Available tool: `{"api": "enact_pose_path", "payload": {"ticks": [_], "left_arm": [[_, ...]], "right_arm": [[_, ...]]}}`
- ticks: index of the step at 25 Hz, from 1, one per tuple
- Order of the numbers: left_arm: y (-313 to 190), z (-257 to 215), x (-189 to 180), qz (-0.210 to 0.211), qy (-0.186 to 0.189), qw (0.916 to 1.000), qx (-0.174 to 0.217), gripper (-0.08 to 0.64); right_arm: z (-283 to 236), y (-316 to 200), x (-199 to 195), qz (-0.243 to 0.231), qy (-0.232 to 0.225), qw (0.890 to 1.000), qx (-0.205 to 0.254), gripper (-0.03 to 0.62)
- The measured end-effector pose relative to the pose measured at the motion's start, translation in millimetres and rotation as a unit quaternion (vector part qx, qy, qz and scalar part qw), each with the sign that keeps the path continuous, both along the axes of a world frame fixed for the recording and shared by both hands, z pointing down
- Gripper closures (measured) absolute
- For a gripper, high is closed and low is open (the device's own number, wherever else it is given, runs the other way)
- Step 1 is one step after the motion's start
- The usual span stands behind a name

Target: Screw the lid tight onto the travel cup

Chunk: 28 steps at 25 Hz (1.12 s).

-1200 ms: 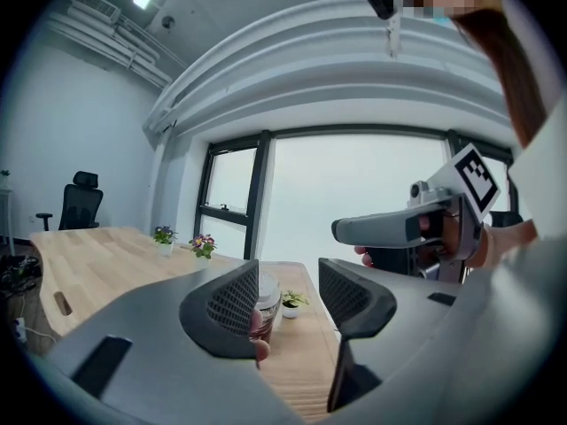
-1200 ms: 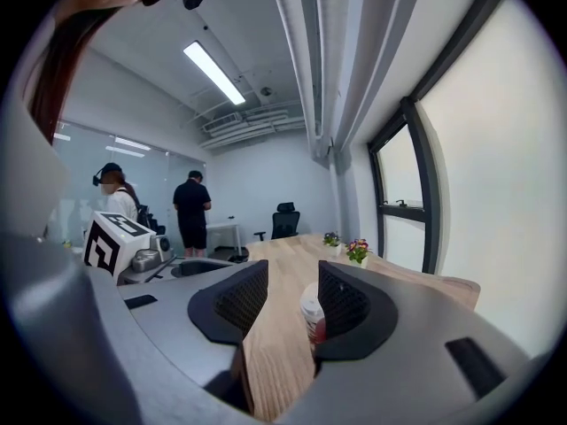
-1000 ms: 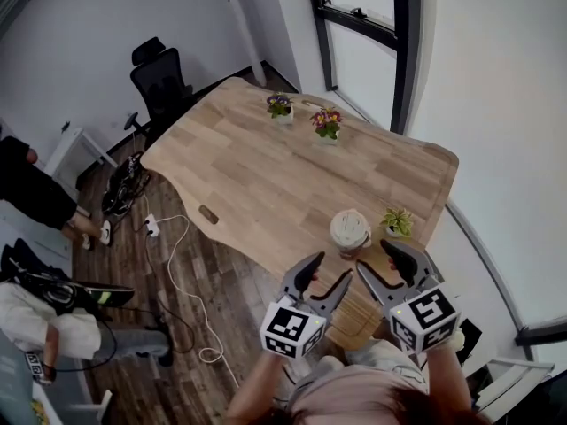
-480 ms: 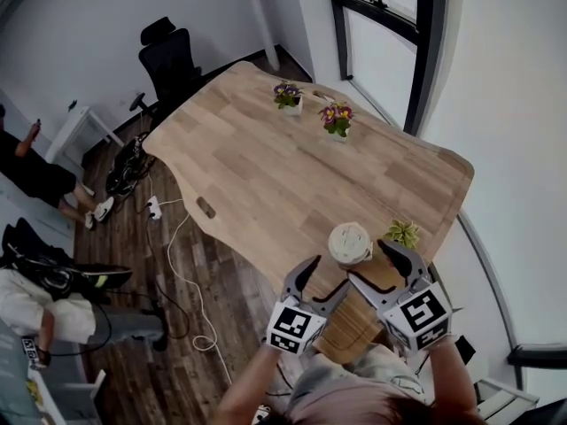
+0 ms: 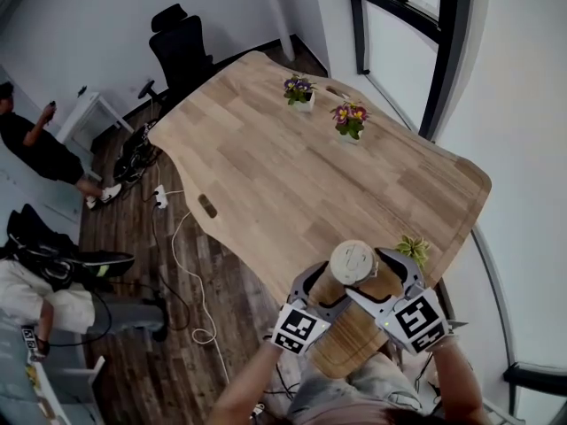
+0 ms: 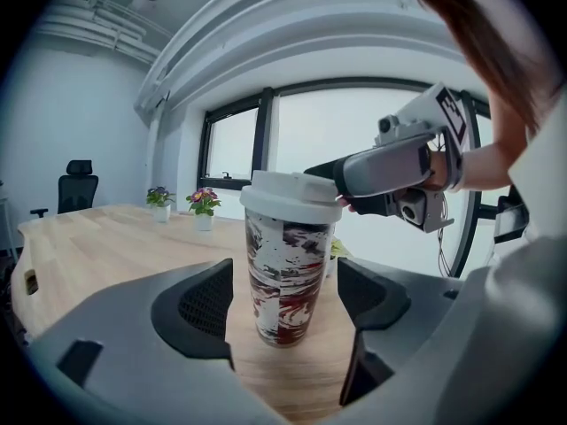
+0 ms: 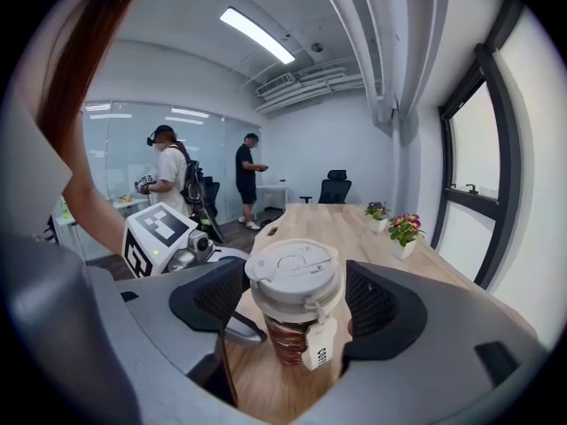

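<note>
An office meeting room: a long wooden table (image 5: 266, 175) with a black swivel chair (image 5: 182, 47) at its far end, tall dark-framed windows (image 5: 403, 34), a glass partition (image 7: 115, 175), a ceiling strip light (image 7: 257, 35), and a power strip (image 5: 162, 197) on the plank floor (image 5: 177, 361).

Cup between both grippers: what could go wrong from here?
Both grippers' jaws have just been opening; left gripper flanks the cup body, right gripper the lid, neither pressing.
1. One pad landing first could tip the free-standing cup, near the table edge.
2. The right jaws might pinch the hanging tag and slip.
</note>
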<state>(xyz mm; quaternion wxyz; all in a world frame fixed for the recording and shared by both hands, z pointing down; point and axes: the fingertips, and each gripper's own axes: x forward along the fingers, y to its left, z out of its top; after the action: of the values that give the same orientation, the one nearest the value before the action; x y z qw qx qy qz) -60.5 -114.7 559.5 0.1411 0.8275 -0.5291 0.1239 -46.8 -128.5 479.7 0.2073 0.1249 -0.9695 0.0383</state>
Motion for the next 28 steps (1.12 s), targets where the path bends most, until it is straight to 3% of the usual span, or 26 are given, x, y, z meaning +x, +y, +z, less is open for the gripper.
{"api": "enact_pose_path", "payload": {"ticks": [9,15,24,28], "left_arm": [[-22,7,9,0.051,-0.024,0.9982,0.021,0.215],[-30,9,13,0.063,-0.044,0.9966,0.029,0.216],[-29,10,13,0.043,-0.054,0.9972,0.029,0.216],[-29,10,13,0.034,-0.051,0.9976,0.033,0.215]], "right_arm": [[11,-3,-8,-0.077,0.007,0.997,0.000,0.258],[17,-7,-11,-0.093,0.020,0.995,0.007,0.252],[16,-7,-10,-0.021,0.019,1.000,0.007,0.252],[17,-10,-9,0.034,0.014,0.999,-0.009,0.251]]}}
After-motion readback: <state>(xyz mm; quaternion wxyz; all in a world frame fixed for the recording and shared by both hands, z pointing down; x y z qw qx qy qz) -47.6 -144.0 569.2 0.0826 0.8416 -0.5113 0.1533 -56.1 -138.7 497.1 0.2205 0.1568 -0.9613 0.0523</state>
